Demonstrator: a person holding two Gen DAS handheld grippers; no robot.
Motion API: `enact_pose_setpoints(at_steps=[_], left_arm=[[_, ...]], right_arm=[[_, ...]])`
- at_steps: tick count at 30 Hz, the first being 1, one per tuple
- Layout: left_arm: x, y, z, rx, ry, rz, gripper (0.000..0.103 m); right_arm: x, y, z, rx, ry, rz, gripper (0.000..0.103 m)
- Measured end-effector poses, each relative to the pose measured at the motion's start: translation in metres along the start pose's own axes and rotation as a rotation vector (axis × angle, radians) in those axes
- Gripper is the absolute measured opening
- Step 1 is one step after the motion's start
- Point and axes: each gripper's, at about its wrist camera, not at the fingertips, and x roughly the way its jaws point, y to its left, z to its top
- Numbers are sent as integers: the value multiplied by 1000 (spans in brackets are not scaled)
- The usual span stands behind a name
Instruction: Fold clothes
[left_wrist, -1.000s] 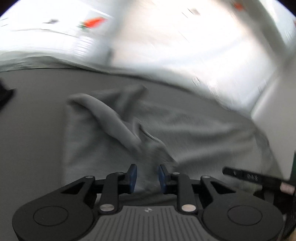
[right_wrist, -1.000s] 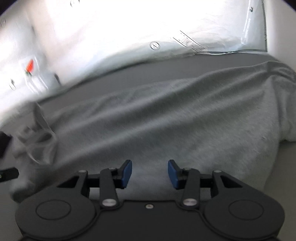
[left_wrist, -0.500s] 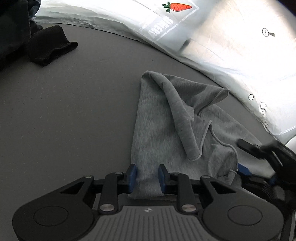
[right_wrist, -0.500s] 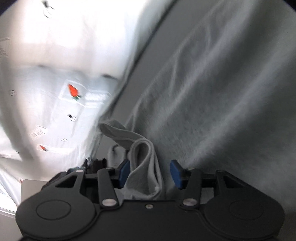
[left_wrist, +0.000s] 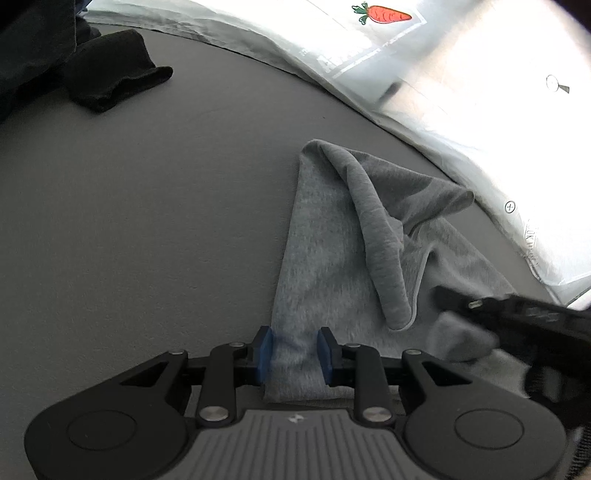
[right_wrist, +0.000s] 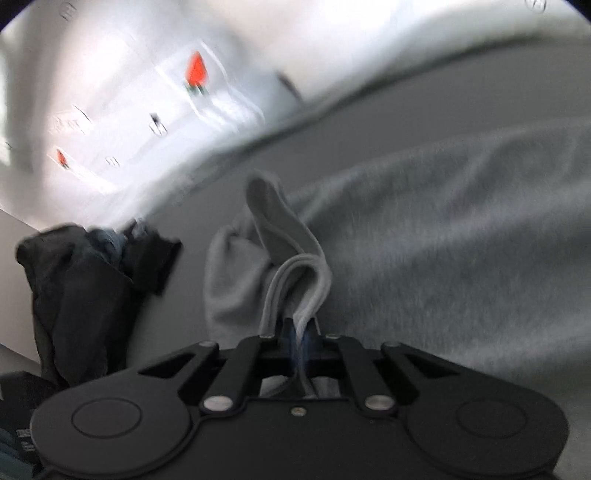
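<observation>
The right gripper (right_wrist: 300, 338) had just clamped onto a bunched fold of the grey garment (left_wrist: 325, 266) lying on the dark table (left_wrist: 147, 221), likely to lift it; the left gripper (left_wrist: 294, 350) stood partly spread astride its corner

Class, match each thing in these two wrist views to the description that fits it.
Things: 1 garment; 2 carrot print; 3 crumpled cloth; 4 right claw.
Descriptions: A black; B orange; C shut on a fabric fold; D light grey.
Pairs: 1-D, 2-B, 3-A, 4-C. The right claw's jaws have just closed on the garment.
</observation>
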Motion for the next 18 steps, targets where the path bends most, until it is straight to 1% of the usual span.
enact_pose_setpoints(at_steps=[3,5,6,8,10,11,12,13,16,18], left_arm=[[-1,-7,-3,52,5,18,30],[-1,-11,-5,68,15,3,30],[0,-13,-7,71,21,-2,30],[1,-19,-10,94,19,1,36],[1,-24,-12,126,15,14,37],[2,-27,-12,140,17,22,37],[3,-29,-11,151,19,28,37],[3,-29,-11,152,21,29,37],[2,-27,-9,135,28,24,37],[1,-26,-9,133,30,24,37]], right_arm=[[-30,-5,0,32,-103,-4,4],[-45,-15,-3,52,-144,-42,4],[-52,-19,-8,38,-150,-87,4],[-55,-29,-16,17,-140,-192,4],[-53,-42,-23,56,-107,-247,7],[-52,-43,-25,50,-97,-270,9],[-51,-39,-28,25,-96,-296,18],[-52,-34,-29,-11,-98,-316,23],[-57,-17,-29,-119,-131,-355,23],[-61,-6,-28,-188,-166,-364,19]])
